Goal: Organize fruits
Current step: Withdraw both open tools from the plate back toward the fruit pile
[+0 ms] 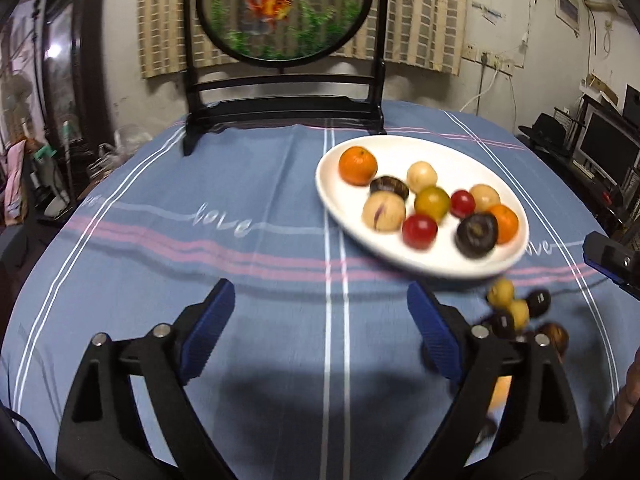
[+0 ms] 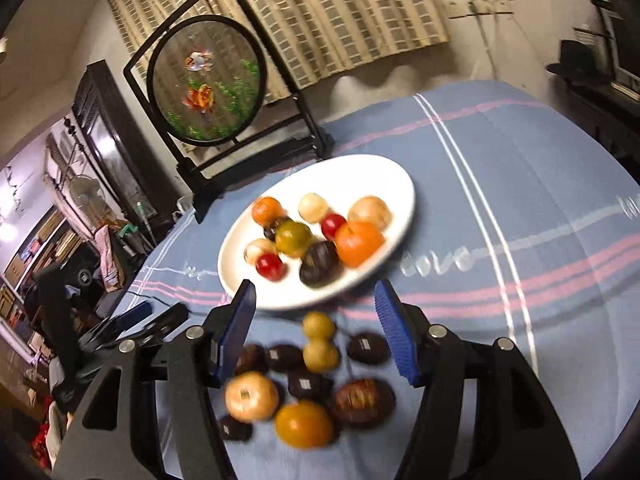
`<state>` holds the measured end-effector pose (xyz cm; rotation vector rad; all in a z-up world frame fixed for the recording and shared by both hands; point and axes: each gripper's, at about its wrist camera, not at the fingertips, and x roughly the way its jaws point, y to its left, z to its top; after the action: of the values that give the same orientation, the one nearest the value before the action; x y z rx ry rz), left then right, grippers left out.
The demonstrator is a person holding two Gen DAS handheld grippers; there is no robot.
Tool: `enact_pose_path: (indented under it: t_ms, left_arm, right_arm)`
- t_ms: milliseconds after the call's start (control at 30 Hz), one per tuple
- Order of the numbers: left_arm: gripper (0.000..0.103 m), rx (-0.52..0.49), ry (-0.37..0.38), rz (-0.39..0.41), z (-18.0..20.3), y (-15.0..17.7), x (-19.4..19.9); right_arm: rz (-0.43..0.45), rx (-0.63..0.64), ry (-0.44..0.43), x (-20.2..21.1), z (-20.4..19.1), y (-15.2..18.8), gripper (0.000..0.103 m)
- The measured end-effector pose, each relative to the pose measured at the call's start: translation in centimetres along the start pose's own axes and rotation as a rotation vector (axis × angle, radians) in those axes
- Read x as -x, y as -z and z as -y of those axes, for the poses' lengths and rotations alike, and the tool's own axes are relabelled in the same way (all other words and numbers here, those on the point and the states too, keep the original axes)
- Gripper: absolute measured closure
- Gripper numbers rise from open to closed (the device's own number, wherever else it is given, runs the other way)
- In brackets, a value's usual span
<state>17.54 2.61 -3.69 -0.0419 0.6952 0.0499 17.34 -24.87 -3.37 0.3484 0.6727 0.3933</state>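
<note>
I see a white oval plate [image 1: 424, 256] on the blue striped tablecloth [image 1: 240, 184], heaped with small round fruits: oranges, red, pale yellow, dark purple; more loose fruits [image 2: 316, 376] lie blurred on the cloth just in front of it; my left gripper [image 1: 320, 332] gapes wide over bare cloth, empty; my right gripper [image 2: 316, 336] stands part-open above the loose pile, gripping nothing.

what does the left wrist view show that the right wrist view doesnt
Only the left wrist view: the open left hand-held gripper over bare blue tablecloth, nothing between its fingers.

Only the right wrist view: the whole pile of loose fruit on the cloth below the open right hand-held gripper, including a pale round fruit and an orange one.

Both: the white plate of fruit, the goldfish screen.
</note>
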Motion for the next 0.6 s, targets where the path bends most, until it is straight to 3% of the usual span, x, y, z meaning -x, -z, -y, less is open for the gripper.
enact_pose_path:
  t_ms: [167, 333, 600]
  left_arm:
    - [0.01, -0.008, -0.015, 0.012, 0.4, 2.6, 2.2]
    - [0.008, -0.034, -0.024, 0.037, 0.9, 3.4, 3.1]
    - [0.007, -0.029, -0.003, 0.016, 0.7, 3.3, 2.7]
  right_arm:
    - [0.031, -0.007, 0.036, 2.6, 0.1, 2.5, 0.027]
    - [0.056, 0.061, 0.07, 3.2, -1.2, 3.7, 0.027]
    - [0.024, 0.209, 0.115, 1.8, -3.6, 4.7, 0.027]
